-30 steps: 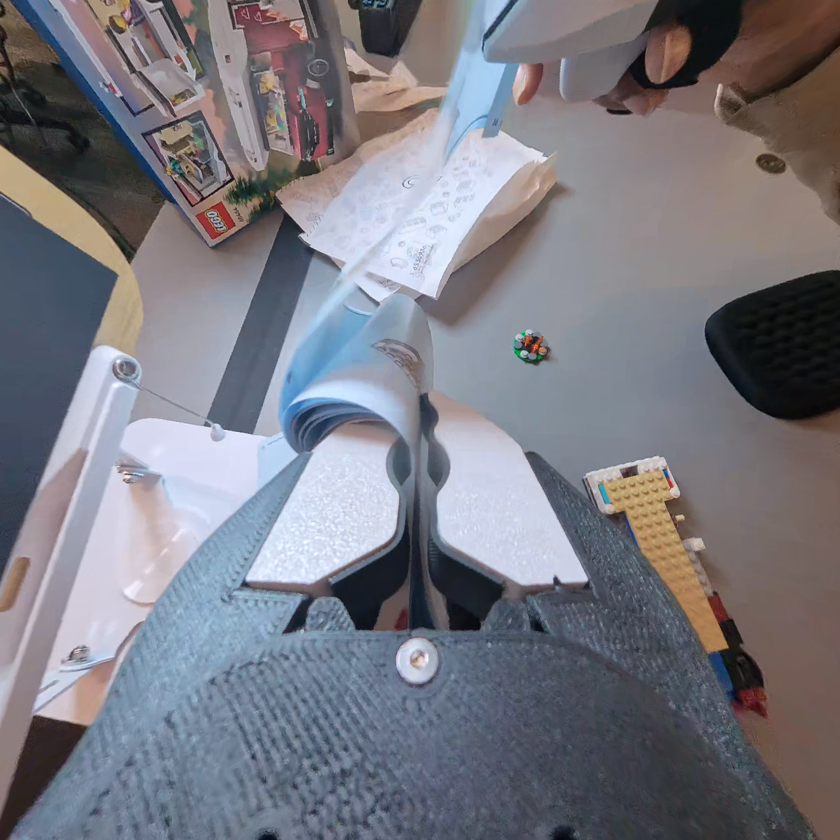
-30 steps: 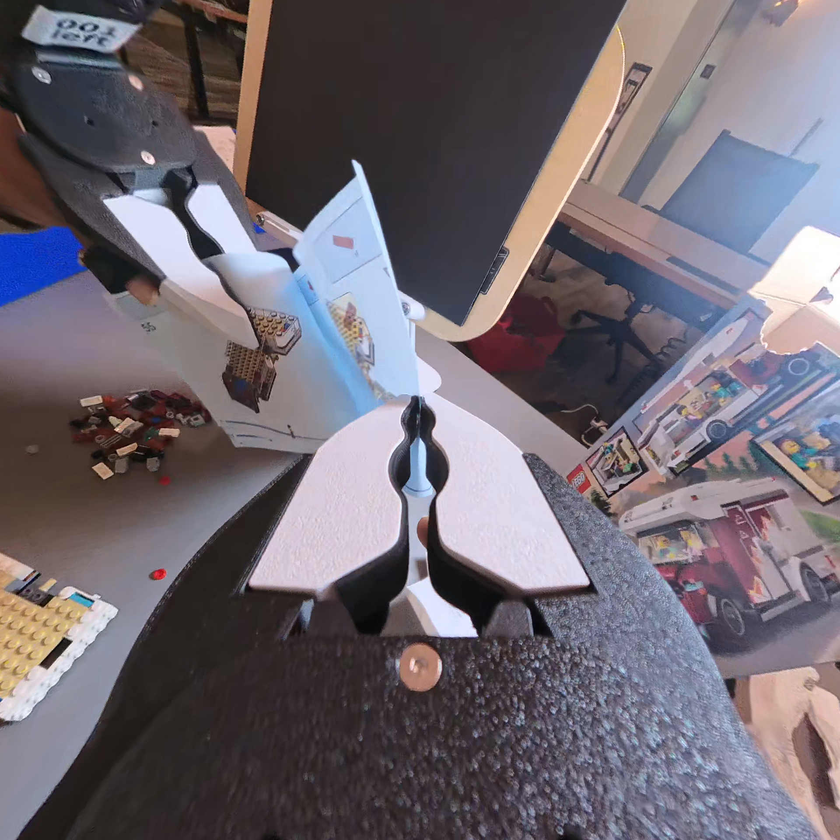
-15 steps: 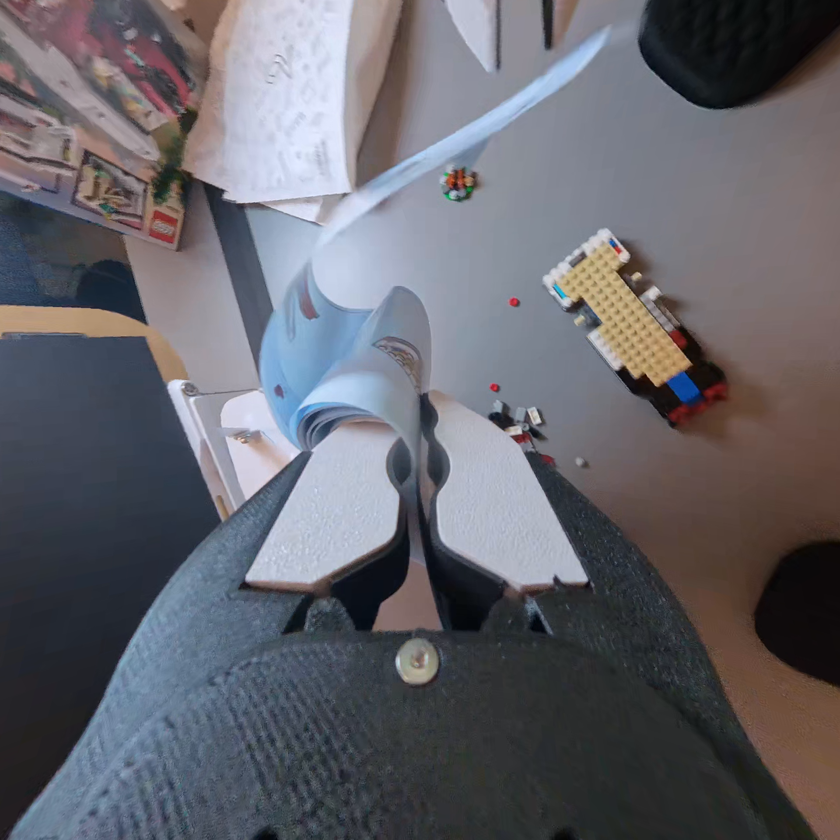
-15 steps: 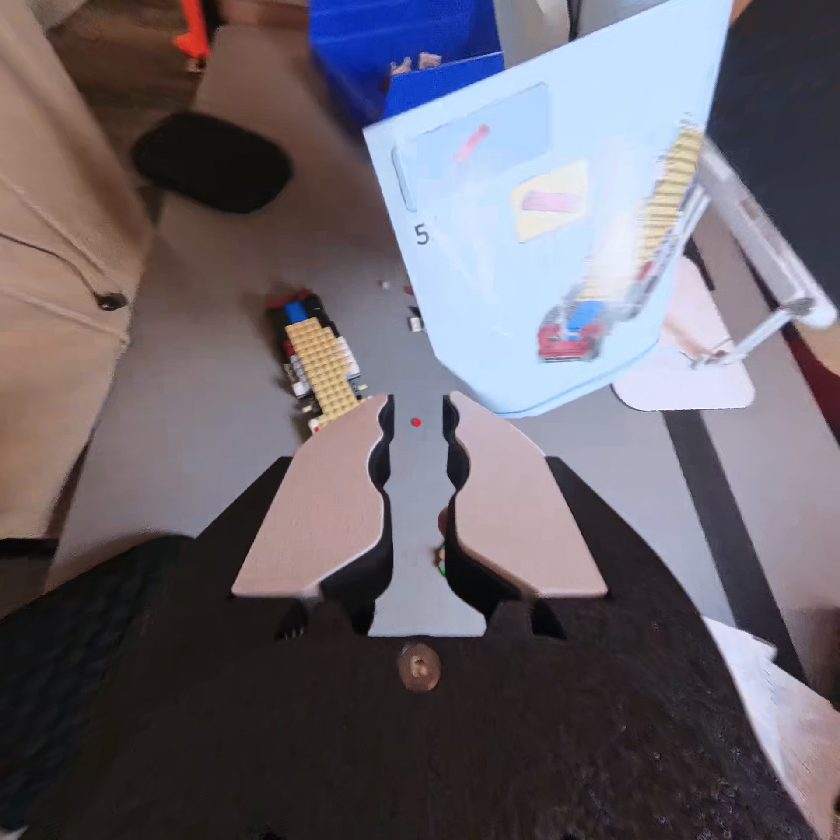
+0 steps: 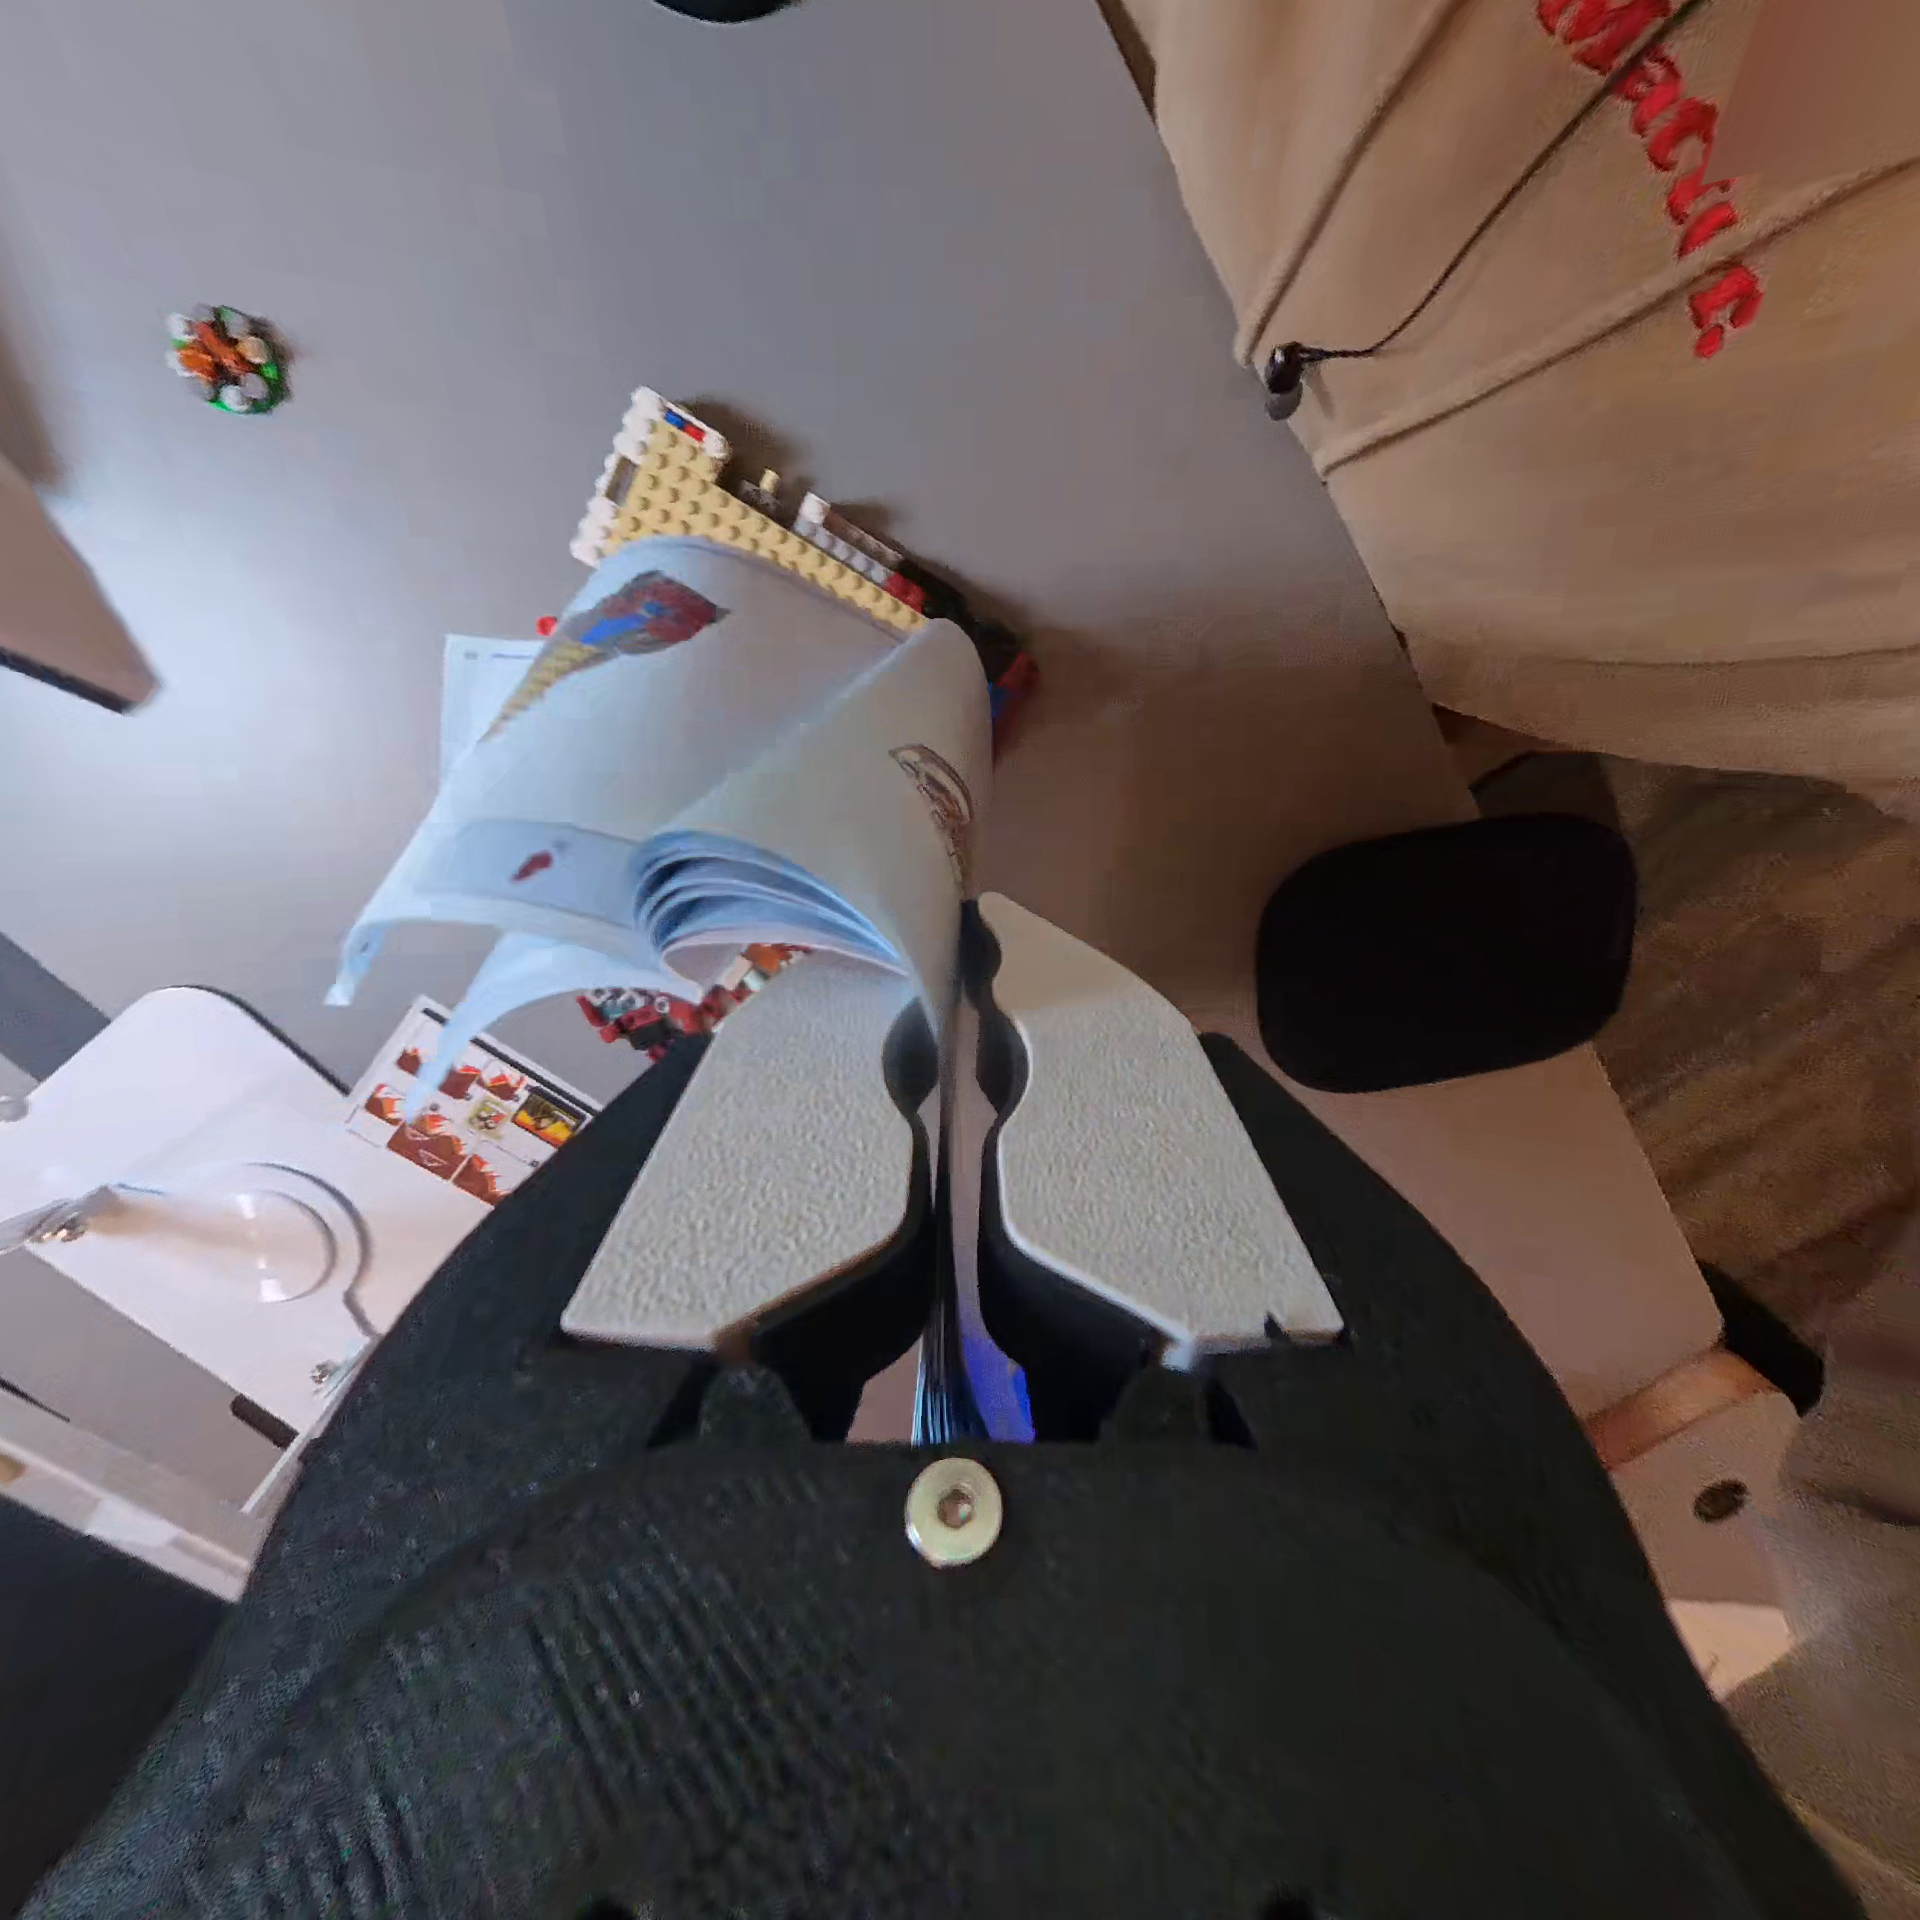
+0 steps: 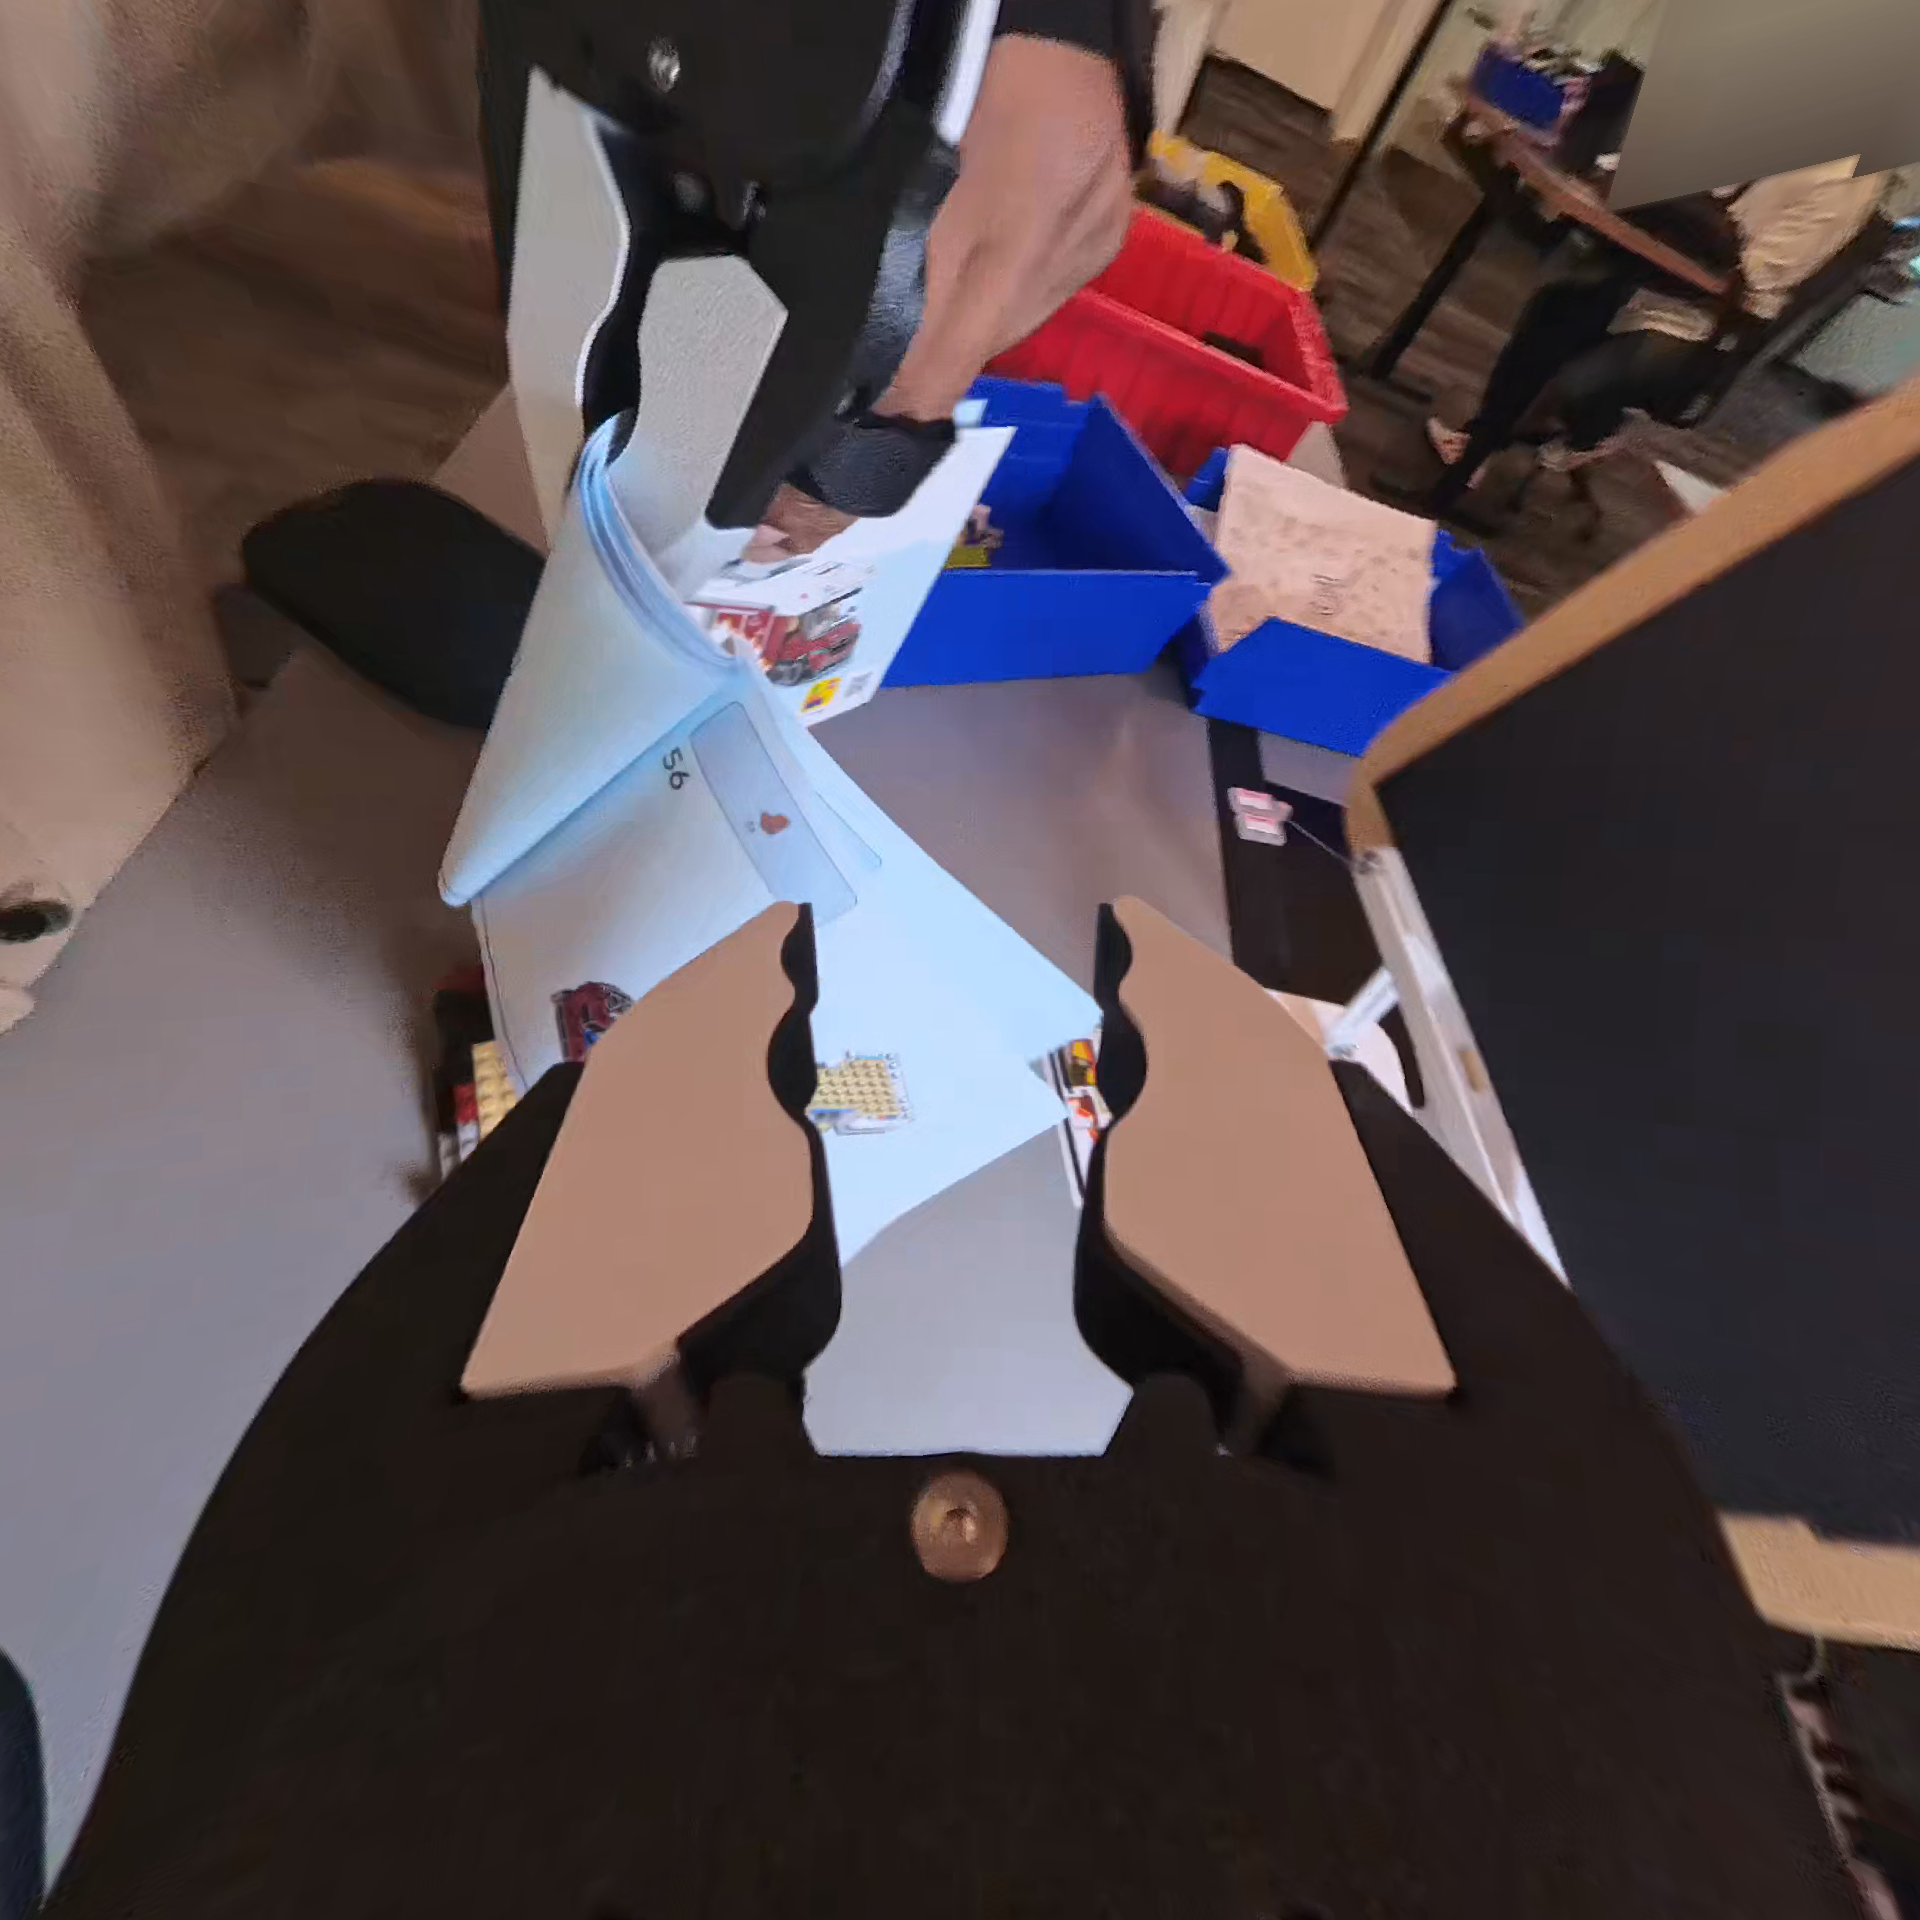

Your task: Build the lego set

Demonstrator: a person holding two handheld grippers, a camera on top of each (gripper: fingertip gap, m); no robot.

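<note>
Pages of the light blue instruction booklet point(image 5: 727, 748) hang loose over the grey tabletop point(image 5: 727, 208), just above the brick model point(image 5: 717, 509). The left gripper point(image 5: 961, 920) pinches the booklet by one thin edge, fingers point(image 5: 790, 1122) tight on it. The right gripper point(image 6: 951, 914) is spread wide, holding nothing. The thin paper could tear or slip out, because the whole booklet hangs from that edge. A swinging page might knock the loose red bricks point(image 5: 665, 1013).

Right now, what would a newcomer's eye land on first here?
Probably the light-blue instruction booklet, held up over the grey table with its pages fanned out, pinched in the shut left claw. Nearer, the right claw gapes open over a loose page. Behind stand blue bins.
</note>
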